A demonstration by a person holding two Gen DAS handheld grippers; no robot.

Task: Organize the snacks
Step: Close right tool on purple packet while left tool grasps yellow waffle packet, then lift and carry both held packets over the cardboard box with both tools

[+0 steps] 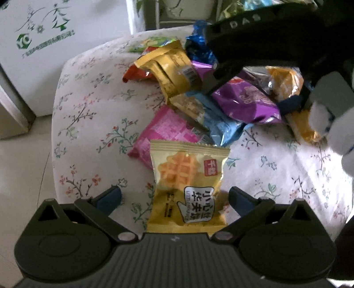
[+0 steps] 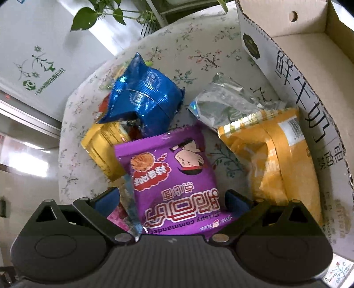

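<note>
A pile of snack packets lies on a floral-covered table (image 1: pixel 93 106). My left gripper (image 1: pixel 174 196) is open, its fingers either side of a yellow waffle packet (image 1: pixel 188 183) lying flat. My right gripper (image 2: pixel 172 199) is open around a purple "Crispy commander" packet (image 2: pixel 170 177); it also shows in the left wrist view (image 1: pixel 247 102) under the right gripper's black body (image 1: pixel 254 44). Around it lie a blue foil packet (image 2: pixel 146 97), a gold packet (image 2: pixel 101 150), an orange-yellow packet (image 2: pixel 281 159) and a clear packet (image 2: pixel 225 104).
An open cardboard box (image 2: pixel 294 73) stands at the table's right. A pink packet (image 1: pixel 161 133) and a light-blue packet (image 1: pixel 219 124) lie behind the waffle packet. A white appliance (image 1: pixel 44 44) stands left of the table, a plant (image 2: pixel 99 13) behind.
</note>
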